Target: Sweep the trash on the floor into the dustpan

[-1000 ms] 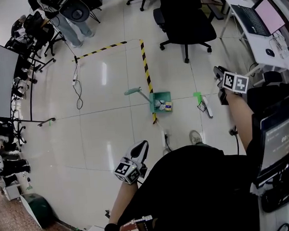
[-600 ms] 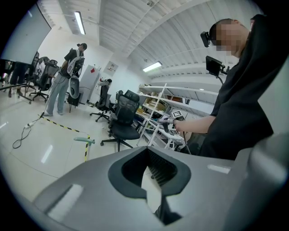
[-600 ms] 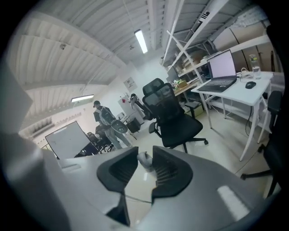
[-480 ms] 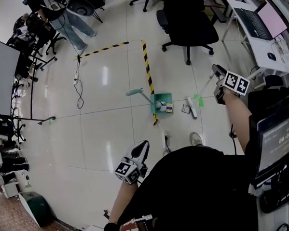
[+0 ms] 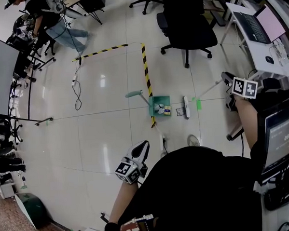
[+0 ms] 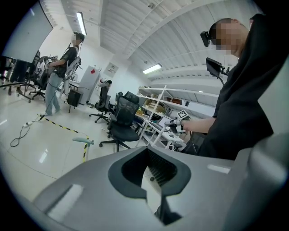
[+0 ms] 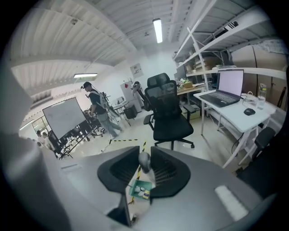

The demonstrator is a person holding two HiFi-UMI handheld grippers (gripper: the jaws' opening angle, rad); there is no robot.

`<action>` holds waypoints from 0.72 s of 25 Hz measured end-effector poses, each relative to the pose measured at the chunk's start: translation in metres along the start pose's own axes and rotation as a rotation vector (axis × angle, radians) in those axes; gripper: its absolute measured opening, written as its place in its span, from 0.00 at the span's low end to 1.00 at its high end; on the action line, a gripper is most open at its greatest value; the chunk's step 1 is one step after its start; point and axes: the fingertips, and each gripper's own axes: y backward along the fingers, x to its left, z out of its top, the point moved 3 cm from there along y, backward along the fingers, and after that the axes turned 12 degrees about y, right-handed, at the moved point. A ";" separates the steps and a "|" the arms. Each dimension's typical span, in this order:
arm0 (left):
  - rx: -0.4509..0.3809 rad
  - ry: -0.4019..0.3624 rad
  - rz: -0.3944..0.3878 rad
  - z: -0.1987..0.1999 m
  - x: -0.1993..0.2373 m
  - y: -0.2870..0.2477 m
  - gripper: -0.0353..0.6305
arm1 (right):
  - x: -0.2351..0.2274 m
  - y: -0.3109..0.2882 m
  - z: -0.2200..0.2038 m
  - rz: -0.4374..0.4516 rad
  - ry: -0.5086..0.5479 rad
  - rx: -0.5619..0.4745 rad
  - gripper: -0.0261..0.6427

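My right hand-held gripper is clamped on the broom handle, reaching out so the broom head sits on the floor at the dustpan's 3 o'clock. A scrap lies between them, ready to be pushed in. My left hand-held gripper hangs idle at 6 o'clock, its jaws apart and empty.

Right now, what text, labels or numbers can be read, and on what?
No text reads in full.
Chest screen: timer-like digits with colons, too blurred to quote.
Small box in the dustpan: coloured print, too small to read.
Wall sign: too small to read.
Marker cubes: black-and-white squares only, no letters.
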 end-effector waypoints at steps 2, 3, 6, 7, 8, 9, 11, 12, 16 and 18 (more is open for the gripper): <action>-0.008 0.000 -0.006 0.001 0.002 -0.002 0.05 | 0.001 0.006 0.004 0.000 0.029 0.019 0.15; -0.010 0.002 -0.010 0.001 0.002 -0.001 0.05 | 0.004 0.008 0.006 -0.001 0.042 0.029 0.14; -0.010 0.012 -0.021 0.001 0.001 -0.002 0.05 | 0.008 0.013 0.011 -0.012 0.083 0.058 0.14; -0.012 0.012 -0.021 0.002 0.002 -0.003 0.05 | 0.009 0.013 0.014 -0.017 0.094 0.070 0.14; -0.015 0.012 -0.020 0.004 0.004 -0.003 0.05 | 0.010 0.012 0.016 -0.022 0.103 0.083 0.14; -0.017 0.013 -0.019 0.006 0.005 -0.003 0.05 | 0.012 0.010 0.019 -0.027 0.111 0.095 0.14; -0.021 0.016 -0.016 0.007 0.007 0.001 0.05 | 0.020 0.007 0.020 -0.041 0.118 0.107 0.14; -0.023 0.020 -0.015 0.005 0.007 0.005 0.05 | 0.025 0.004 0.018 -0.051 0.115 0.100 0.14; -0.037 0.034 0.000 -0.003 0.008 0.019 0.05 | 0.037 -0.022 0.010 -0.082 0.030 0.068 0.15; -0.048 0.039 0.016 -0.004 0.011 0.027 0.05 | 0.045 -0.039 0.007 -0.077 -0.003 0.063 0.15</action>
